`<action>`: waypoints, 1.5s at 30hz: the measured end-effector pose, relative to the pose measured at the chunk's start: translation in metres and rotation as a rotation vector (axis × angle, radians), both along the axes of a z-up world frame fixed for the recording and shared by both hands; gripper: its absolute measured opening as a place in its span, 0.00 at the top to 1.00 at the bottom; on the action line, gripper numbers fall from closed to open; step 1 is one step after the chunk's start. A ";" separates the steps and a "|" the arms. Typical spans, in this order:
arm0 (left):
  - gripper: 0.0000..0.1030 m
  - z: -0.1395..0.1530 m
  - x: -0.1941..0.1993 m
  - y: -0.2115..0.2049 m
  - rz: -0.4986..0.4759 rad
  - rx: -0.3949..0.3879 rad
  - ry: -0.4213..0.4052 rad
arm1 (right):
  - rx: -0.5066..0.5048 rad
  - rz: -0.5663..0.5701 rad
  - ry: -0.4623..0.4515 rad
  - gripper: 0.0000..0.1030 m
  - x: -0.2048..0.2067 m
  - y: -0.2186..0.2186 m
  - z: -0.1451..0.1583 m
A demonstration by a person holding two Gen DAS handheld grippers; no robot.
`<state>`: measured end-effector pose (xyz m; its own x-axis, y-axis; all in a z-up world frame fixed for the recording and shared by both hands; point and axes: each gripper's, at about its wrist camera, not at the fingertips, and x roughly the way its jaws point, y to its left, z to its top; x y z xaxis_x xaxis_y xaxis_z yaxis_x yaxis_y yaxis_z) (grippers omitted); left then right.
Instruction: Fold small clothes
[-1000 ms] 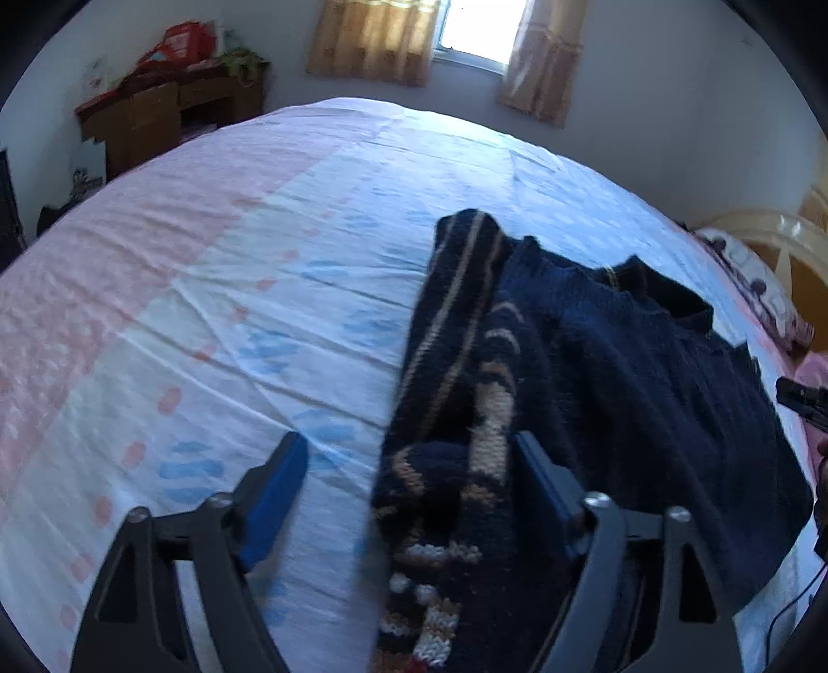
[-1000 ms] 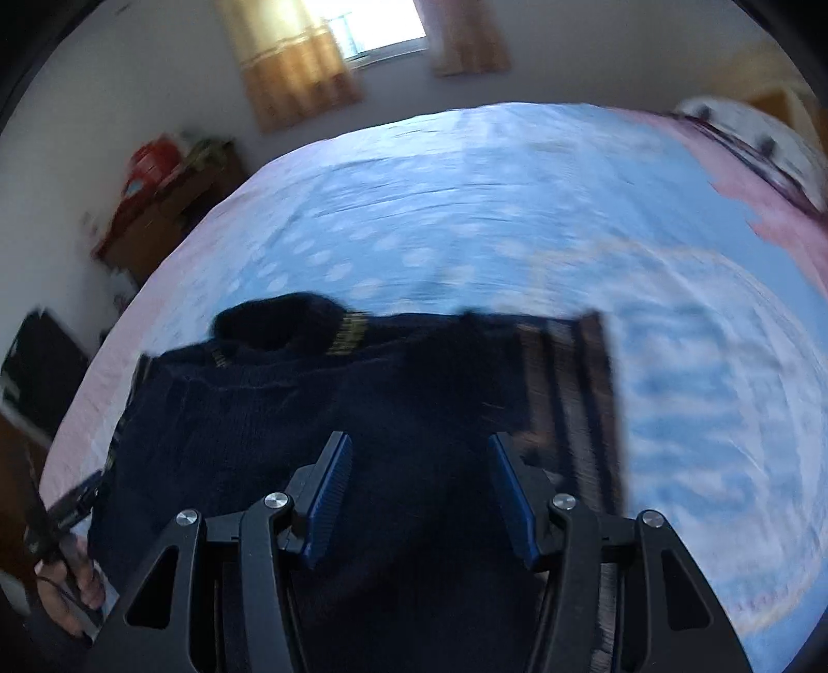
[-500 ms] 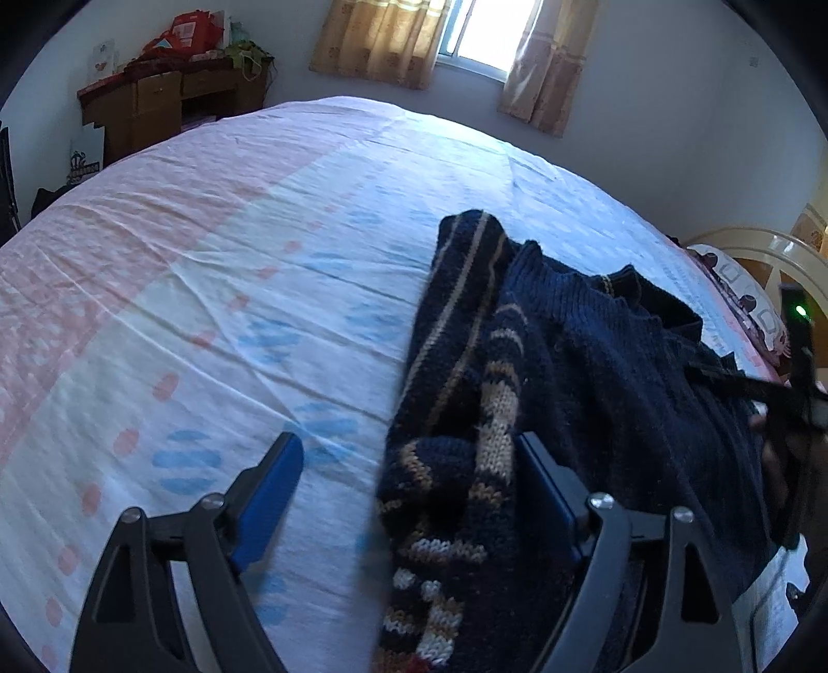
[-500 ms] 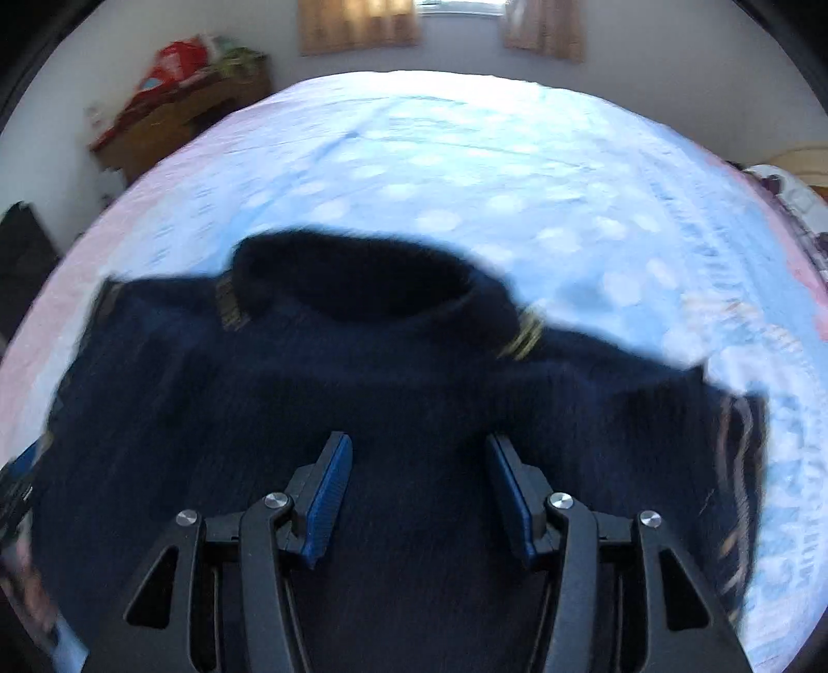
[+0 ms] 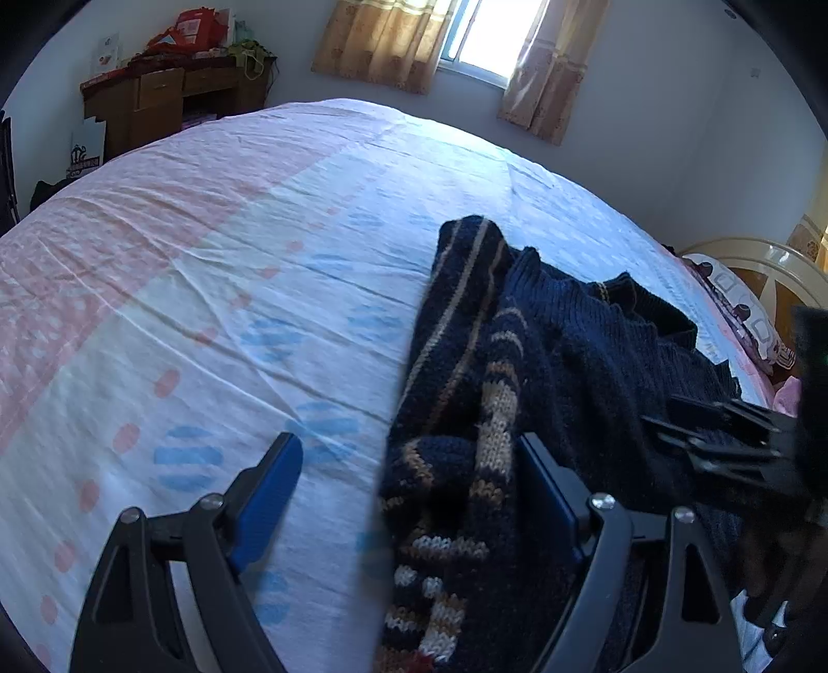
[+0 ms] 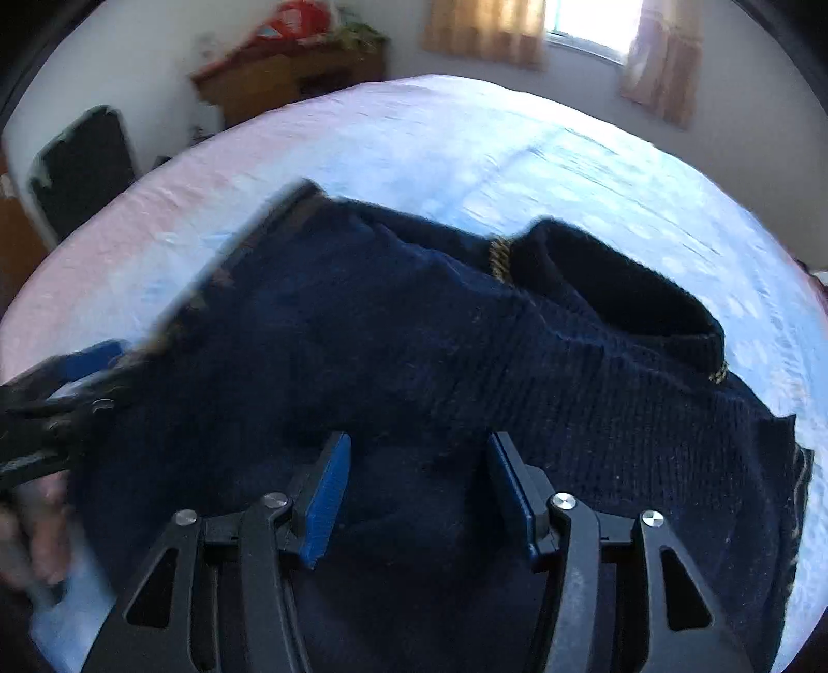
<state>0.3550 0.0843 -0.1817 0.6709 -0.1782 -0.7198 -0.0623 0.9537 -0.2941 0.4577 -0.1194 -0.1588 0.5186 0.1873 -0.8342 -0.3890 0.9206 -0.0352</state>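
Lying on the bed [image 5: 217, 290] is a navy knitted sweater [image 5: 595, 362], spread over the pale sheet with its pink and blue blotches. Its body fills the right part of the left wrist view, and a sleeve [image 5: 460, 321] with tan stripes runs along its left edge, folded over onto the body, the patterned cuff bunched near the bottom of the frame. The left gripper [image 5: 409, 492] stands wide: its left finger is over bare sheet, clear of the cloth, its right finger lies against the knit, and the striped sleeve sits in the gap between them without being pinched. The right gripper [image 6: 414, 481] hangs over the middle of the sweater's body, pointing steeply down; its jaws are opening, dark knit lies under and between them, and the pads do not press on it. In the right wrist view the collar [image 6: 621, 290], with a small yellow-tan trim at each side, lies up and to the right of the fingers, towards the far side of the bed. The same view shows the left gripper at the left edge, blurred, with a hand [image 6: 36, 538] behind it at the sweater's edge. Beyond the bed stand a wooden desk [image 5: 155, 98] piled with red things and a window [image 5: 486, 36] with tan curtains.
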 end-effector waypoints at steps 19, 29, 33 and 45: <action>0.14 0.001 0.001 -0.004 -0.004 0.018 0.004 | 0.030 -0.378 0.043 0.38 -0.032 -0.165 0.018; 0.14 0.008 -0.018 0.000 -0.001 0.025 0.025 | 0.323 -0.533 -0.025 0.39 -0.130 -0.279 0.045; 0.14 0.011 -0.035 0.001 0.002 0.039 0.021 | 0.361 -0.494 0.042 0.39 -0.157 -0.289 0.034; 0.08 -0.002 -0.030 -0.019 -0.058 0.153 0.087 | 0.431 -0.535 0.084 0.39 -0.173 -0.289 0.003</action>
<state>0.3253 0.0655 -0.1840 0.5965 -0.0990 -0.7965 -0.0246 0.9896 -0.1414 0.2851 -0.4082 -0.1560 0.5692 0.2472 -0.7842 0.1368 0.9120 0.3868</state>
